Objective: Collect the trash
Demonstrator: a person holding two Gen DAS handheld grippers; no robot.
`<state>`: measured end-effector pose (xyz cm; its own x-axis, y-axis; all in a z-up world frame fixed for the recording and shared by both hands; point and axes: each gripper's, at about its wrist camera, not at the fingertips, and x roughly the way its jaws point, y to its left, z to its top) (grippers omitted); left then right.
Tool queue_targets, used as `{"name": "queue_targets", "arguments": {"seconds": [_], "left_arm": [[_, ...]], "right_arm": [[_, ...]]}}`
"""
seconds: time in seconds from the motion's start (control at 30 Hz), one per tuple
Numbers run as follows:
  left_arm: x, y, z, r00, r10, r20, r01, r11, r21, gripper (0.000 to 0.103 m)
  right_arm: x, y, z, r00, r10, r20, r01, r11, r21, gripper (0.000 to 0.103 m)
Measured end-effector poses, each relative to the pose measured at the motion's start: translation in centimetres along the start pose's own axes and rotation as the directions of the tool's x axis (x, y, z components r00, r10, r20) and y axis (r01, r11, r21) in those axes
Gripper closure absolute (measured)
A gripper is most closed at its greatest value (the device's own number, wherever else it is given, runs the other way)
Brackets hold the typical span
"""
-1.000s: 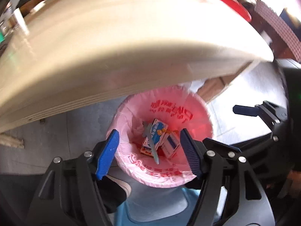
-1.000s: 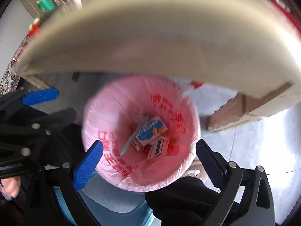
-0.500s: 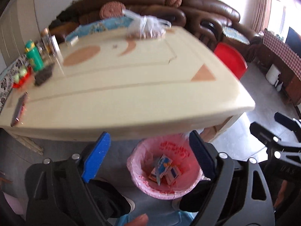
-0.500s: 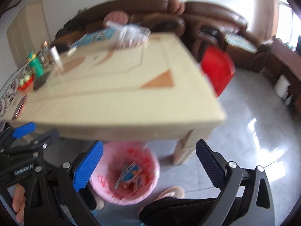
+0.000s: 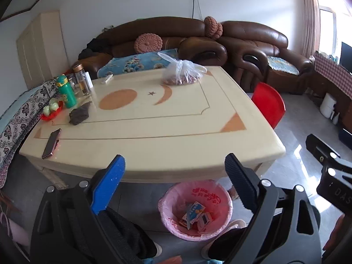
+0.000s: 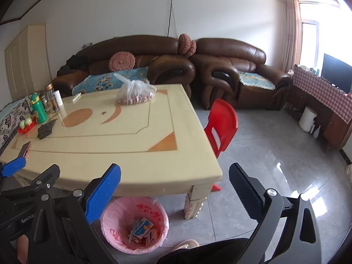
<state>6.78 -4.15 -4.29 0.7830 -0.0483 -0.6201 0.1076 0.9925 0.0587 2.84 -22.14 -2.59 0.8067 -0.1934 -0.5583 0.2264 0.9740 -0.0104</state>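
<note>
**A:** Status of your grippers?

**B:** Left gripper (image 5: 173, 180) stands wide, jaws just been opening, nothing between them. Right gripper (image 6: 173, 187) also wide and empty. Both point down and forward over the near table (image 5: 176, 151) edge.

**A:** Where's the trash?

**B:** In the bin (image 5: 220, 194), pink liner, on the floor under the near edge, by my feet. Small cartons (image 5: 193, 212) lie at the bottom with a thin blue-grey stick among them. In the right view the same bin (image 6: 114, 211) sits beside the table leg.

**A:** Anything left on top?

**B:** A dark crumpled rag (image 5: 79, 114) near the left side looks the likeliest scrap; I can't be sure it is trash. Phone (image 5: 51, 143), bottles, fruit dish and the tied clear bag (image 5: 183, 72) look like keepers.

**A:** How would it handle?

**B:** I judge the rag soft and light, no stiffness; I'd pinch the raised fold in the middle, jaws closing well down. The cartons look light, thin card, easily crushed; take them across the flat faces if they need moving.
</note>
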Motion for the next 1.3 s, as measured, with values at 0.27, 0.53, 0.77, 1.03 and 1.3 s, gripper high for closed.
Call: {"name": "queue_targets", "arguments": {"seconds": [0.27,0.53,0.77,1.03,1.3], "left_arm": [[-0.6,0.6,0.2,1.0,0.019,0.002,-0.019,0.999,-0.027,0.012],[-0.3,0.6,0.1,1.0,0.013,-0.016,-0.014,0.999,-0.035,0.012],[-0.3,0.7,0.1,1.0,0.012,-0.007,-0.012,0.999,-0.037,0.012],[-0.4,0.7,-0.1,1.0,0.011,-0.004,-0.011,0.999,-0.032,0.012],[-0.4,0.8,-0.1,1.0,0.01,-0.003,-0.01,0.999,-0.032,0.012]], "right_arm": [[-2.0,0.1,0.2,0.999,-0.01,0.034,0.01,1.0,-0.001,0.007],[-2.0,0.3,0.3,1.0,-0.003,0.031,0.003,1.0,-0.002,0.007],[-2.1,0.2,0.2,1.0,0.006,0.029,-0.006,1.0,0.003,0.007],[-2.2,0.3,0.3,1.0,0.01,0.029,-0.01,1.0,0.001,0.007],[-2.2,0.6,0.4,1.0,0.008,0.029,-0.008,1.0,-0.004,0.007]]}}
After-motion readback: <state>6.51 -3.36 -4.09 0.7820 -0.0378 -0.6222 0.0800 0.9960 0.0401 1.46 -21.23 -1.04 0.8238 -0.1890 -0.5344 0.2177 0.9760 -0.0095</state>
